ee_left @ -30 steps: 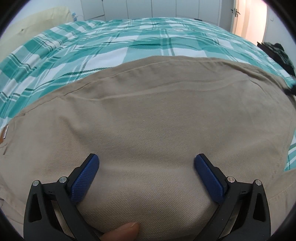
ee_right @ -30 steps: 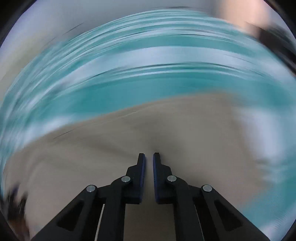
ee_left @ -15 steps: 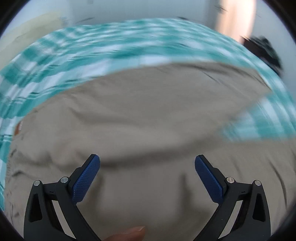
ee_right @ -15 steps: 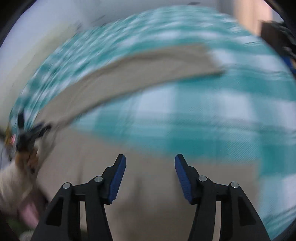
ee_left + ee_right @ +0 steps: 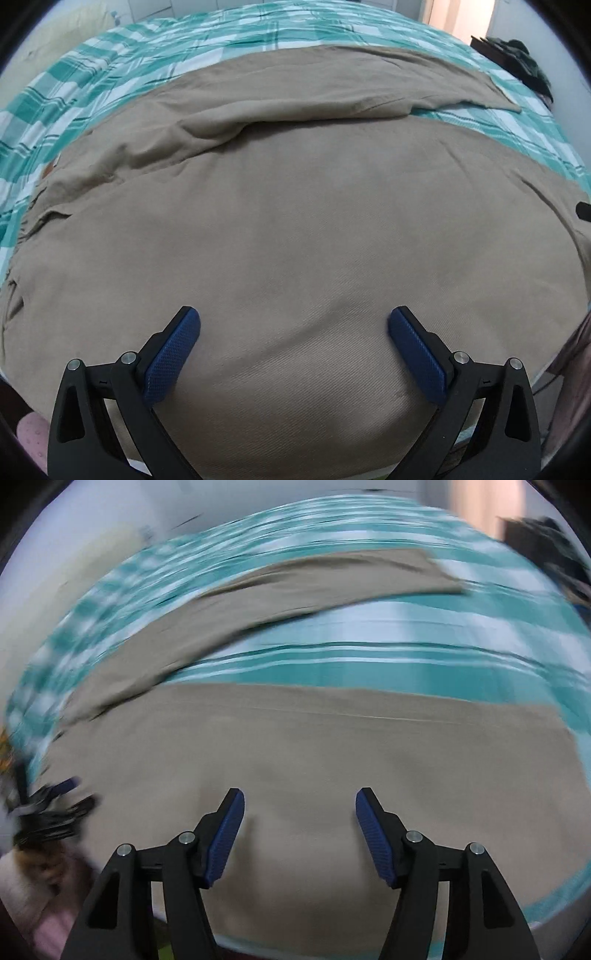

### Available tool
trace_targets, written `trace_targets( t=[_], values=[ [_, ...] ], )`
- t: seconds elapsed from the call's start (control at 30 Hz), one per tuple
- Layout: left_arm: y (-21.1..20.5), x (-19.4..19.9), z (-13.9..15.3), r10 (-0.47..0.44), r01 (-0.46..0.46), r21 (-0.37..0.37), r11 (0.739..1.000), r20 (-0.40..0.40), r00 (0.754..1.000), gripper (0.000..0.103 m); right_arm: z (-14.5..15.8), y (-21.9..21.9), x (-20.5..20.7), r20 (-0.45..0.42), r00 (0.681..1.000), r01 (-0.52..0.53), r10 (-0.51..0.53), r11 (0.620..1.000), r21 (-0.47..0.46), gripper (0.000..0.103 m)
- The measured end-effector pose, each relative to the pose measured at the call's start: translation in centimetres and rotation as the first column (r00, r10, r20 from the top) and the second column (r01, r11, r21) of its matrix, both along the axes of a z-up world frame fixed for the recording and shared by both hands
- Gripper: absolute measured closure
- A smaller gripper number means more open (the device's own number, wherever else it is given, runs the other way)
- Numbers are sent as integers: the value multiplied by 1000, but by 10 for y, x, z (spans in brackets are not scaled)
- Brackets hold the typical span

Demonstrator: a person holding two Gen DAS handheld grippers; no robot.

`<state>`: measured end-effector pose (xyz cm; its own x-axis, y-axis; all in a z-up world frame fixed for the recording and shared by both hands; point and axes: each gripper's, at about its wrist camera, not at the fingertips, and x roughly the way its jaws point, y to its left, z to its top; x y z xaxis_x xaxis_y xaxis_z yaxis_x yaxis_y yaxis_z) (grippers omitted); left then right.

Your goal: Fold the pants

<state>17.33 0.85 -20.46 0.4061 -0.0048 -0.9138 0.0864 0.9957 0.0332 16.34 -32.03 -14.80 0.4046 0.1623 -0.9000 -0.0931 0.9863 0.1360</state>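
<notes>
Two views, both angled down onto a bed (image 5: 155, 62) dressed in a teal-and-white checked cover. Tan pants (image 5: 295, 229) lie spread across it and fill most of the left wrist view. One leg (image 5: 369, 85) runs along the far side toward the right; the other lies nearer, with a strip of checked cover showing between them at right. A soft ridge of cloth crosses the upper left where the legs meet.

Left tongs (image 5: 293, 347): spread wide over the near cloth, blue pads clear, nothing between them.

Right tongs (image 5: 299, 830): jaws opening, pads apart over flat tan cloth, gripping nothing. This view is motion-smeared; the far leg (image 5: 295, 587) shows as a tan band above blurred teal stripes.

Room: white wall and cupboard fronts beyond the bed, a pale cushion (image 5: 62, 29) at far left, warm light from a doorway (image 5: 461, 14) at upper right, a dark heap of clothing (image 5: 524, 62) beside it. Pink sleeve (image 5: 33, 439) at the lower left edge.
</notes>
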Motion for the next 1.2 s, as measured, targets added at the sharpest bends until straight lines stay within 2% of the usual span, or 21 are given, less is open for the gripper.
trace_targets(
  t=[0.07,0.1,0.13,0.17,0.2,0.23,0.3,0.37,0.43,0.47,0.5,0.53,0.6,0.67,0.77,0.83,0.9,0.97,1.0,1.07,1.2],
  values=[
    [-1,-8,-1,-6,6,1,1000,-3,1000,1,-11,30,5,-53,994,-98,96,994,-41,39],
    [-2,-7,-1,-13,13,3,1000,-6,1000,1,-21,36,6,-88,988,-136,127,984,-112,39],
    [-2,-7,-1,-19,19,8,1000,-10,1000,1,-29,35,7,-108,982,-176,158,967,-185,33],
    [-1,-8,0,-25,25,12,1000,-11,1000,1,-30,29,6,-100,981,-182,165,961,-207,28],
    [1,-8,0,-29,29,9,1000,-10,1000,1,-29,16,6,-91,987,-150,130,952,-268,25],
    [6,-12,-1,-29,29,2,1000,-8,1000,1,-28,-7,6,-94,992,-109,84,947,-303,13],
    [9,-15,-3,-29,29,-8,1000,-4,1000,1,-30,-44,5,-126,992,-43,12,969,-244,7],
    [8,-14,-4,-31,31,-1,1000,-2,1000,1,-28,-71,2,-149,989,-38,8,979,-199,7],
    [9,-13,-4,-32,32,0,999,-7,999,1,-21,-80,0,-167,986,-46,11,978,-205,8],
    [9,-13,-4,-33,33,-3,999,-8,999,1,-18,-85,-1,-178,984,-42,-8,960,-277,9],
    [10,-12,-3,-36,36,-5,999,-10,999,1,-15,-92,-2,-166,986,-51,-15,922,-383,8],
    [11,-12,-3,-37,37,-6,999,-10,999,1,-12,-103,-3,-152,988,-53,-10,912,-407,8],
    [10,-11,-3,-39,39,-8,999,-10,999,1,-8,-142,-7,-167,982,16,-84,926,-376,7],
    [11,-11,-3,-39,39,-12,999,-12,999,1,-2,-175,-12,-135,975,98,-175,890,-445,9],
    [14,-13,9,-9,8,-14,1000,-39,999,1,25,-208,-33,-78,960,215,-268,887,-410,15],
    [19,-22,24,-10,10,-27,1000,-13,1000,1,47,-210,-46,-26,969,222,-244,914,-339,15],
    [22,-32,23,-17,18,21,1000,-21,1000,0,57,-194,-52,0,981,189,-196,946,-262,15],
    [34,-37,13,-6,8,18,1000,-65,998,1,48,-189,-49,-23,986,158,-168,959,-236,15],
    [41,-39,14,15,-15,-7,1000,-76,997,1,35,-187,-45,-57,984,150,-168,959,-240,15],
    [46,-39,25,36,-37,-5,999,-88,995,1,18,-192,-41,-131,971,155,-198,948,-279,15],
    [54,-19,67,60,-60,-33,998,6,998,1,42,-175,-36,-104,977,146,-184,943,-299,15]
  ],
)
